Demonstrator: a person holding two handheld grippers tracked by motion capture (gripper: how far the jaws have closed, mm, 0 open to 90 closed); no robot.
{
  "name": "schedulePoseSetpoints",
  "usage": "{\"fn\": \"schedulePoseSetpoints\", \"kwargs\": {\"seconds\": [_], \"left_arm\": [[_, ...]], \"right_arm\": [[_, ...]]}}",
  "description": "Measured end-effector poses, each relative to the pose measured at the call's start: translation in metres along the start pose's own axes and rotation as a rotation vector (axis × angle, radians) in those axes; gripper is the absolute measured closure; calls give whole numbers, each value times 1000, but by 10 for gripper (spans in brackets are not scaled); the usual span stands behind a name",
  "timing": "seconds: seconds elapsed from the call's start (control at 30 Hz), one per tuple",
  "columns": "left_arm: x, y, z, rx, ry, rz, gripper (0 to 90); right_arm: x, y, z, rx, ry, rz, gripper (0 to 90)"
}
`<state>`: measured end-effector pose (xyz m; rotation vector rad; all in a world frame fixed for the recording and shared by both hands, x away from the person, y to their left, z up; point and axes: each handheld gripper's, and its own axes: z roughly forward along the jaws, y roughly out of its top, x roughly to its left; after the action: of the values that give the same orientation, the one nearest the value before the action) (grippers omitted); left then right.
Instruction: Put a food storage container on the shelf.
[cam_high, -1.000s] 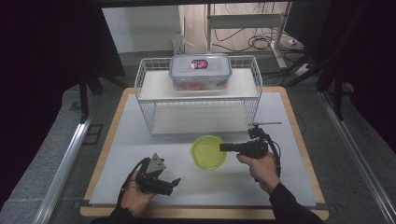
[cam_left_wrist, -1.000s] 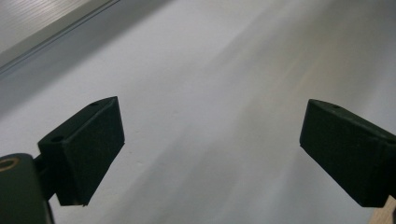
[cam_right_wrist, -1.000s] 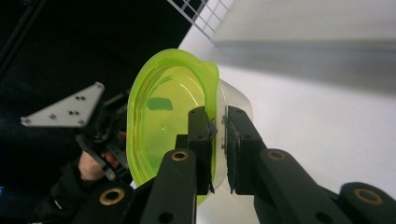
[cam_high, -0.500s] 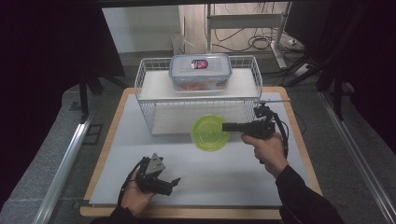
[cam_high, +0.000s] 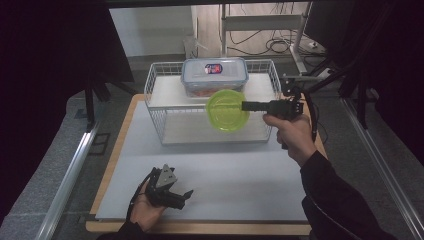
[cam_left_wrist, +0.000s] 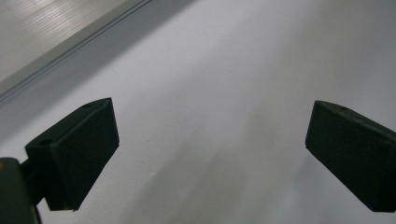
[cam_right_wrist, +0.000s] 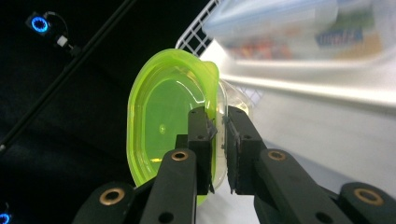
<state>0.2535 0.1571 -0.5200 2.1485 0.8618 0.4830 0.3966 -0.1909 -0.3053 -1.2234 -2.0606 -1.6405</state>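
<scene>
One green lid (cam_high: 227, 110) clamped in right tongs (cam_high: 246, 105) (left tongs (cam_high: 184, 196) apart, empty).

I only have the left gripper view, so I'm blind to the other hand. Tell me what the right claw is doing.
Observer: The right claw is shut on the rim of a green bowl, held on edge in the air.
Operator: Say where it is over the table.
Observer: In the high view the green bowl hangs in front of a white wire rack.
Operator: Report what's on the rack.
Observer: A clear lidded container sits on its top shelf.
</scene>
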Motion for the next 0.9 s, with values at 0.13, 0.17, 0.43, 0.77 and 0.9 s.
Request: {"fn": "schedulePoseSetpoints", "kwargs": {"seconds": [0.13, 0.17, 0.43, 0.77, 0.9], "left_arm": [[0, 0, 0, 3, 0, 5, 26], [0, 0, 0, 3, -1, 6, 26], [0, 0, 0, -13, -2, -4, 22], [-2, 0, 1, -16, 4, 4, 23], [-3, 0, 1, -18, -1, 7, 23]], "right_arm": [[4, 13, 0, -13, -5, -4, 819], [5, 17, 1, -18, -7, 0, 819], [8, 50, 8, -45, -35, 6, 819], [11, 85, 22, -85, -92, 20, 819], [11, 94, 28, -89, -116, 23, 819]]}}
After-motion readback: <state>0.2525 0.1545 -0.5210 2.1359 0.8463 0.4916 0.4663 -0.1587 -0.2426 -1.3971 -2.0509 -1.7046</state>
